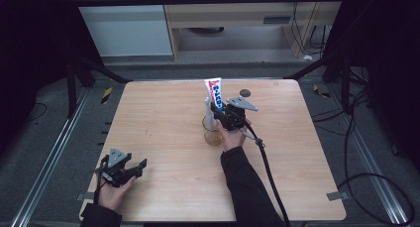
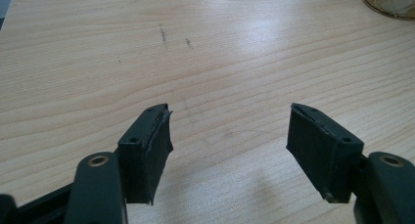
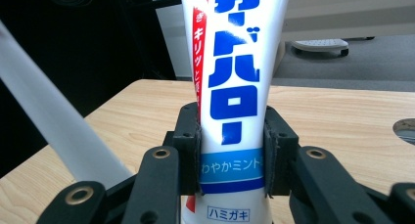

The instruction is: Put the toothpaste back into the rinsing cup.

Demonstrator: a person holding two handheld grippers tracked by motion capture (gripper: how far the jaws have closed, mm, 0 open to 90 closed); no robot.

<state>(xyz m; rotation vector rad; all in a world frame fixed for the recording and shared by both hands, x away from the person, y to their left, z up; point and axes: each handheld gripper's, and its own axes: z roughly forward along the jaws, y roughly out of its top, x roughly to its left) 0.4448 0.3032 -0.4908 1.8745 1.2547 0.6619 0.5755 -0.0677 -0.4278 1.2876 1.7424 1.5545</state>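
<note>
A white toothpaste tube (image 1: 214,91) with blue and red lettering stands upright at the middle of the wooden table (image 1: 163,138). My right gripper (image 1: 221,112) is shut on it, both pads pressing the tube's (image 3: 232,87) sides in the right gripper view, where my right gripper (image 3: 233,155) clamps it low down. The tube's lower end hangs over a clear glass cup (image 1: 212,131), which also holds a white toothbrush-like stick (image 1: 208,110). That white stick (image 3: 49,121) slants across the left side. My left gripper (image 1: 132,170) rests at the table's front left, open, with nothing between its fingers (image 2: 147,150).
A small dark round object (image 1: 244,92) lies on the table just behind my right gripper. The glass cup's rim (image 2: 391,4) peeks in at the top right of the left gripper view. Bare wood stretches across the table's left half. A black cable (image 1: 270,177) trails from the right gripper.
</note>
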